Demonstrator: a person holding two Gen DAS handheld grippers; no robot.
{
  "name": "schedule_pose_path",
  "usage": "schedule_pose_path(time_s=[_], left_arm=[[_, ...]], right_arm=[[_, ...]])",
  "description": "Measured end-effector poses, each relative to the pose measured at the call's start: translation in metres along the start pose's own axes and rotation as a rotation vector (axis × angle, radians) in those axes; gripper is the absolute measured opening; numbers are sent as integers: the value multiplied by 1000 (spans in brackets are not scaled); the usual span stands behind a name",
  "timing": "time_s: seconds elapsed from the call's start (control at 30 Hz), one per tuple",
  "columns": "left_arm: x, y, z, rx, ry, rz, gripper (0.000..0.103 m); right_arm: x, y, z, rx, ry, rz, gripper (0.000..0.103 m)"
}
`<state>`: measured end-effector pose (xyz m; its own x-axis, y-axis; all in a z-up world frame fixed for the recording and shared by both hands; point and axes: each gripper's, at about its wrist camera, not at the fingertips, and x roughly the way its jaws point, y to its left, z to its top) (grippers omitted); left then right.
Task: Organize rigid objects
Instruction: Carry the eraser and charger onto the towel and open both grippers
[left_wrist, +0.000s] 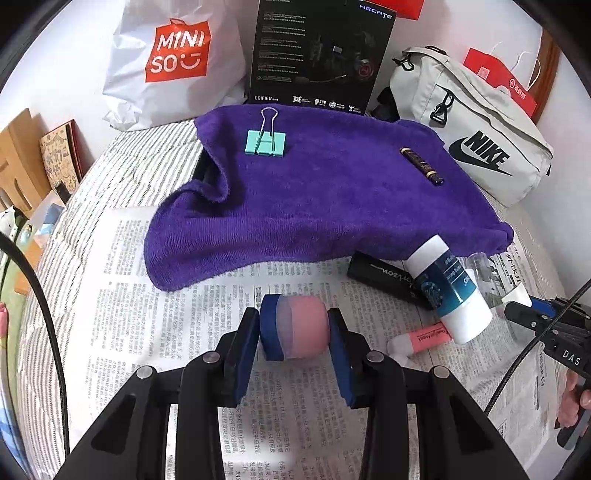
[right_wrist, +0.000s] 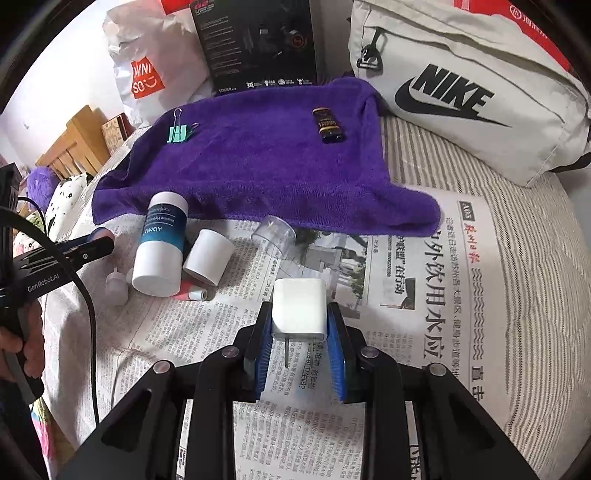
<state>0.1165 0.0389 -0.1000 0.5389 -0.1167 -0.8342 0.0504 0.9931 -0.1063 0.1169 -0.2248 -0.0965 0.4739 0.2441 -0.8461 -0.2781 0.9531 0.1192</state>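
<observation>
Rigid objects lie scattered over a newspaper (left_wrist: 140, 280) and a purple towel (left_wrist: 332, 192) spread on a striped bed cover (right_wrist: 524, 280).

Left wrist view, left to right: mint binder clip (left_wrist: 265, 142) rests flat on the towel's far left part, wire handles pointing away. Left gripper (left_wrist: 293, 334) is clenched on a pink capsule-shaped container (left_wrist: 295, 328) with a blue cap; cap against the left pad, pink end against the right pad, held above the newspaper. Dark gold-banded tube (left_wrist: 422, 165) lies on the towel's right part, well apart from the clip. Black case (left_wrist: 384, 275) lies on the newspaper just below the towel's near edge; a white and teal bottle (left_wrist: 447, 288) lies tilted across it. Pink tube (left_wrist: 421, 339) lies beside the bottle's base.

Right wrist view, left to right: small translucent cap (right_wrist: 117, 286) stands just beside the bottle (right_wrist: 160, 245). White cylinder (right_wrist: 208, 256) lies touching the bottle's right side. Clear plastic cup (right_wrist: 275, 232) lies on its side near the towel's near edge. Right gripper (right_wrist: 299, 328) grasps a white charger plug (right_wrist: 299, 312) between its blue pads, prongs pointing back toward the camera, over the newspaper.

Background: Miniso bag (left_wrist: 173, 62), black Edifier box (left_wrist: 317, 51), grey Nike bag (right_wrist: 469, 81).
</observation>
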Motion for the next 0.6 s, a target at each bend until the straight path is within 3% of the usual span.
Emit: schedule_pose_path(time_s=[0.6], left_arm=[[-16,7,39,3,-52,1,35]], right_arm=[[-23,4,37,-16,-55,34,28]])
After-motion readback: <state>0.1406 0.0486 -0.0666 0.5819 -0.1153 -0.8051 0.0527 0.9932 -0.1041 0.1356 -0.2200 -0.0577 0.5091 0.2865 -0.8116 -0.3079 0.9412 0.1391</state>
